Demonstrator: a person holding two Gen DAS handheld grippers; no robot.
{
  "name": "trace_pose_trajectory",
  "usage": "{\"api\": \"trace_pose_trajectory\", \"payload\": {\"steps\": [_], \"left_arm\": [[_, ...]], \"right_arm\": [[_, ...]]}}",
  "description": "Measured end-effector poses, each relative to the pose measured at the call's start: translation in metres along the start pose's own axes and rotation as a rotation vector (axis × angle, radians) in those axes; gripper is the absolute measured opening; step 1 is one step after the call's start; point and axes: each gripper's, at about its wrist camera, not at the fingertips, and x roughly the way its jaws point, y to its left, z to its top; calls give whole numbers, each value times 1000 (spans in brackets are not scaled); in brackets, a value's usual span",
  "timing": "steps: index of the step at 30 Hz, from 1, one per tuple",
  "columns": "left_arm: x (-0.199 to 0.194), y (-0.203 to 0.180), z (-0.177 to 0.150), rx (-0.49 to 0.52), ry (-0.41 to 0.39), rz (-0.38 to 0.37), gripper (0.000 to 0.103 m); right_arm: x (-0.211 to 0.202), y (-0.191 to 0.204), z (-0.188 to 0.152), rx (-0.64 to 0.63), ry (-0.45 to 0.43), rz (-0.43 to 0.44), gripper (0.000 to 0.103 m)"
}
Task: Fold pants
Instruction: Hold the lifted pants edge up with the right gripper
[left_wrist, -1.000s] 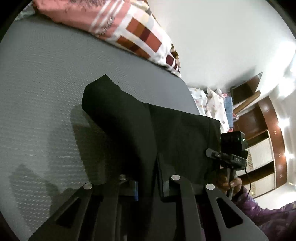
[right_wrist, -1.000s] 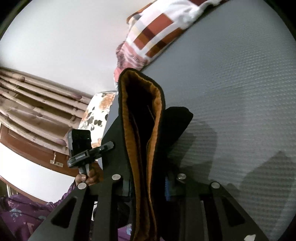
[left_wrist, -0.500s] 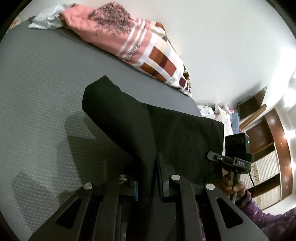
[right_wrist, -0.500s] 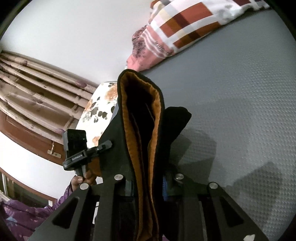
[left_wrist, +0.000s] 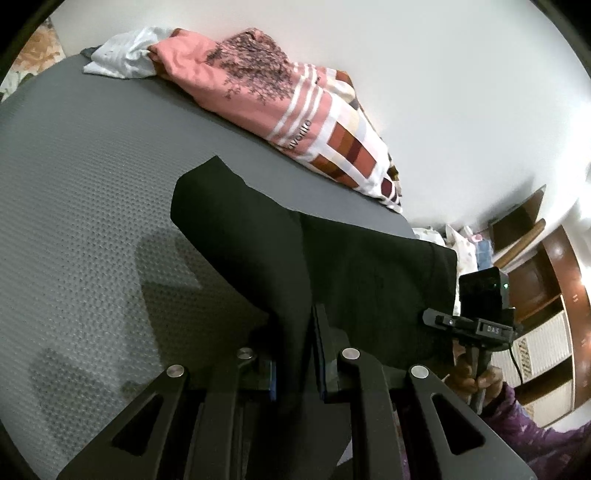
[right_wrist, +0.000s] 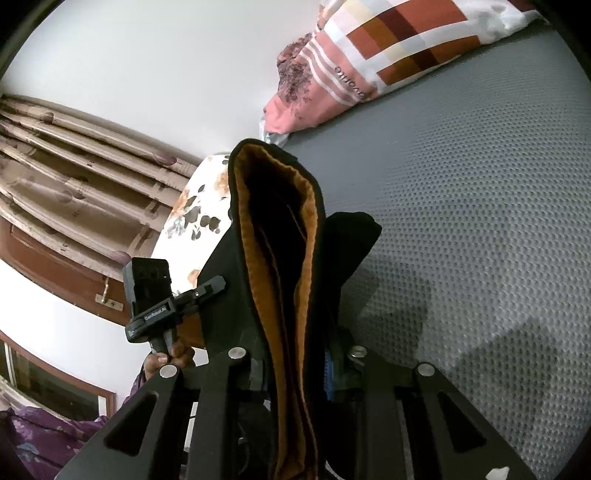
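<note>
The black pants (left_wrist: 369, 277) hang stretched between both grippers above the grey mattress (left_wrist: 92, 221). My left gripper (left_wrist: 295, 362) is shut on a bunched black fold, which runs up and away from its fingers. In the right wrist view, the pants (right_wrist: 236, 295) show an orange lining (right_wrist: 306, 258) at an open hem. My right gripper (right_wrist: 295, 369) is shut on that layered edge. A hand (left_wrist: 476, 376) holds the right gripper's handle at the cloth's far side. A hand (right_wrist: 173, 354) holds the left one.
A pink, white and brown checked pillow (left_wrist: 295, 103) lies along the mattress's far edge by the white wall, with a white cloth (left_wrist: 122, 55) beside it. Wooden shelving (left_wrist: 546, 295) stands to the right. Beige curtains (right_wrist: 74, 166) and a floral fabric (right_wrist: 195, 214) lie left.
Both grippers have carried the pants across the mattress and tipped slightly up. More of the pillow and wall now shows. Both grips on the cloth are unchanged.
</note>
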Motion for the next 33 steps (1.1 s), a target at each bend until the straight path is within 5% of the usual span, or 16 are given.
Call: {"api": "trace_pose_trajectory", "payload": {"steps": [33], "left_arm": [[-41,65,78,66,-131,157,15]], "right_arm": [[47,32,22,-34,53,32,21]]}}
